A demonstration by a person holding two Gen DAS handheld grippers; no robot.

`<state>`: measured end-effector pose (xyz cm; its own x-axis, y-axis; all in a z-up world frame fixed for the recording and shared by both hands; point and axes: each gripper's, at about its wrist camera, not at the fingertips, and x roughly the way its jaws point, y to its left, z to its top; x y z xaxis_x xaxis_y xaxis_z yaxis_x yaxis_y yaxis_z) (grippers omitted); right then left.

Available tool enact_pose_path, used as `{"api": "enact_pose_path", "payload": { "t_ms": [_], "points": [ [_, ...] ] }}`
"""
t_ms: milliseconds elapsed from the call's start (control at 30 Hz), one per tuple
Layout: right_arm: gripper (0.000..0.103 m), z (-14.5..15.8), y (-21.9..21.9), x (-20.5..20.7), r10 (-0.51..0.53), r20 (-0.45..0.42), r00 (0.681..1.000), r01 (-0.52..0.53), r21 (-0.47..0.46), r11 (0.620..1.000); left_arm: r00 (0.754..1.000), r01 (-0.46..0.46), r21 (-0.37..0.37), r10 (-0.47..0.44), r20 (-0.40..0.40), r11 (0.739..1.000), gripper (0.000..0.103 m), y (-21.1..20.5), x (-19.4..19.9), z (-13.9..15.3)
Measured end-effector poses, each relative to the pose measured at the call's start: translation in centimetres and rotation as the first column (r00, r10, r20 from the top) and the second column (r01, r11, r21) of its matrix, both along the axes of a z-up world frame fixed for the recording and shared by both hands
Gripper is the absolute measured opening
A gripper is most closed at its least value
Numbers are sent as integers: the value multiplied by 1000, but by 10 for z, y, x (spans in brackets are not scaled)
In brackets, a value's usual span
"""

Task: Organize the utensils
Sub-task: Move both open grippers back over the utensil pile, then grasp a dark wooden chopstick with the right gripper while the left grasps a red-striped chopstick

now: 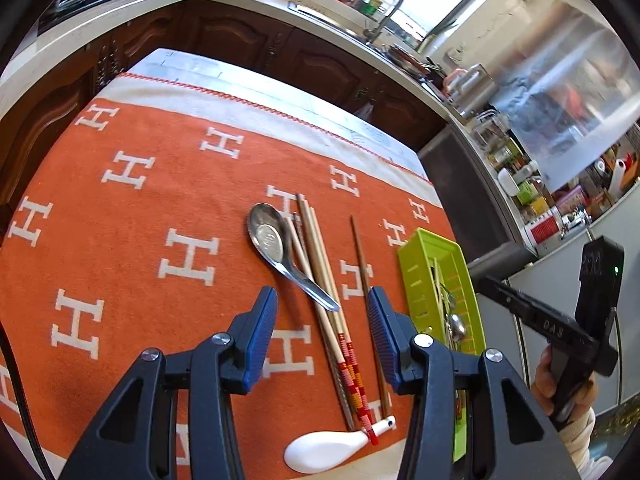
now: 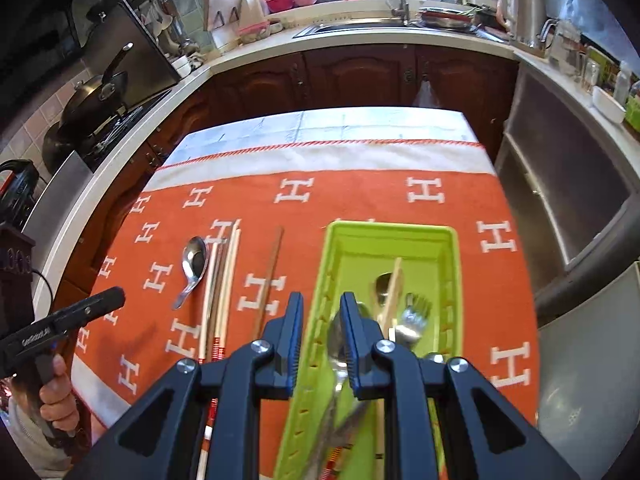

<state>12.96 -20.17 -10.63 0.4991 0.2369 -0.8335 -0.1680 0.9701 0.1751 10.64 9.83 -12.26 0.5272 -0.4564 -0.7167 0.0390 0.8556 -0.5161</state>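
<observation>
Green tray (image 2: 452,280) beneath right gripper (image 2: 322,320); steel spoon (image 1: 276,248) beyond left gripper (image 1: 322,312)

Green plastic tray (image 2: 450,264) holds a fork (image 2: 414,316), spoons and a pale chopstick; left of it lie a dark chopstick (image 1: 362,264), pale chopsticks (image 1: 320,256), a metal spoon (image 1: 272,240), bowl up; white ceramic spoon (image 1: 324,450) nearest.

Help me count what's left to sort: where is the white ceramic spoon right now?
In the left wrist view, the white ceramic spoon lies on the orange cloth near the bottom edge, its handle touching the patterned chopstick ends, left of the green tray.
</observation>
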Motion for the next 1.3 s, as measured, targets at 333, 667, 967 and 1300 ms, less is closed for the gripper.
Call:
{"api": "enact_pose_path", "payload": {
  "t_ms": [333, 667, 967, 1300],
  "points": [
    [18, -24, 32, -2, 64, -70, 995, -59, 73, 996, 998, -19, -28, 17, -67, 999, 45, 4, 14, -21],
    [18, -46, 55, -8, 109, -131, 985, -98, 84, 992, 995, -33, -42, 29, -96, 999, 45, 5, 17, -34],
    [18, -65, 77, 9, 97, -175, 980, -96, 15, 995, 994, 26, -33, -29, -101, 999, 45, -10, 10, -40],
    [16, -92, 93, 22, 80, -260, 962, -101, -71, 992, 991, 106, 95, -97, -94, 990, 47, -48, -1, -40]
  ]
}}
